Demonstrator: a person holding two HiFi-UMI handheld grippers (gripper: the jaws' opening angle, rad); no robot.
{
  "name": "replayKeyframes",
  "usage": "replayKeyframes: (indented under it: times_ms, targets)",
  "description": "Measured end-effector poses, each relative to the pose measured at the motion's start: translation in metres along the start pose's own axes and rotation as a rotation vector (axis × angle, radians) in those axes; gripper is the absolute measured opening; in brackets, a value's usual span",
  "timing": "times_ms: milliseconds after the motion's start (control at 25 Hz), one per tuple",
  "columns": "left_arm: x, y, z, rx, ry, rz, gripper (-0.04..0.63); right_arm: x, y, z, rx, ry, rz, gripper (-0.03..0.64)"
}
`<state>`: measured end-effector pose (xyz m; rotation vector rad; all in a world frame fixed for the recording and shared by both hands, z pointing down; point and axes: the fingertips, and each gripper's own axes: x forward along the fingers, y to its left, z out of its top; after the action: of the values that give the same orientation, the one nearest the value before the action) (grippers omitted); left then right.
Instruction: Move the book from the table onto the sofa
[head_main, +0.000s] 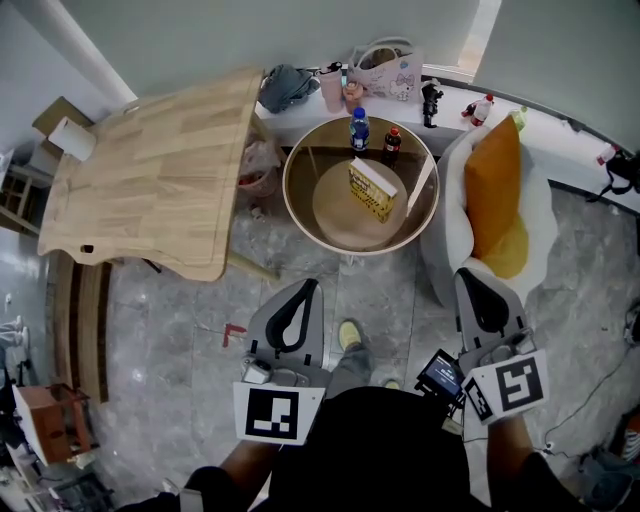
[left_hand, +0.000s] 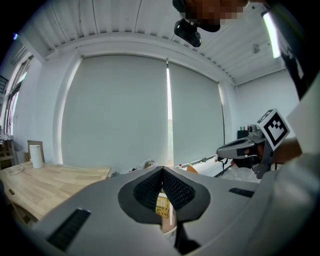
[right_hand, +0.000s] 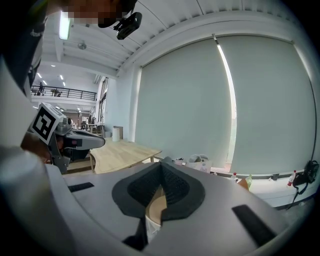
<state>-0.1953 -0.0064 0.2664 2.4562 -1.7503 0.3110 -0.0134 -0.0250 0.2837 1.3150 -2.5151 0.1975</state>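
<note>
In the head view a yellow book (head_main: 372, 190) lies on the lower shelf of a round wooden table (head_main: 300, 215) straight ahead. Right of the table stands a white sofa (head_main: 447, 250) with an orange cushion (head_main: 496, 190). My left gripper (head_main: 313, 285) hovers over the floor short of the table, shut and empty. My right gripper (head_main: 466, 272) is level with it near the sofa's front corner, also shut and empty. The left gripper view shows the book (left_hand: 161, 204) through the gap below the closed fingertips (left_hand: 162, 169). The right gripper's tips (right_hand: 162, 166) meet too.
A blue-capped bottle (head_main: 359, 130) and a dark bottle (head_main: 392, 145) stand on the round table's far rim. A large light-wood table (head_main: 150, 170) fills the left. A white ledge (head_main: 450, 100) behind carries bags and small items. Grey marbled floor lies between me and the table.
</note>
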Motion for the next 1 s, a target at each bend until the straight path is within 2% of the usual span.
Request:
replayKeyframes:
  times_ms: [440,1000]
  targets:
    - [0.024,0.039,0.006,0.000,-0.022,-0.006,0.005,0.039,0.002,0.019,-0.010,-0.025,-0.034,0.009]
    - [0.033,0.051,0.008,0.008,-0.040,-0.026,0.006,0.047,0.003,0.022,-0.022,-0.021,-0.055,0.009]
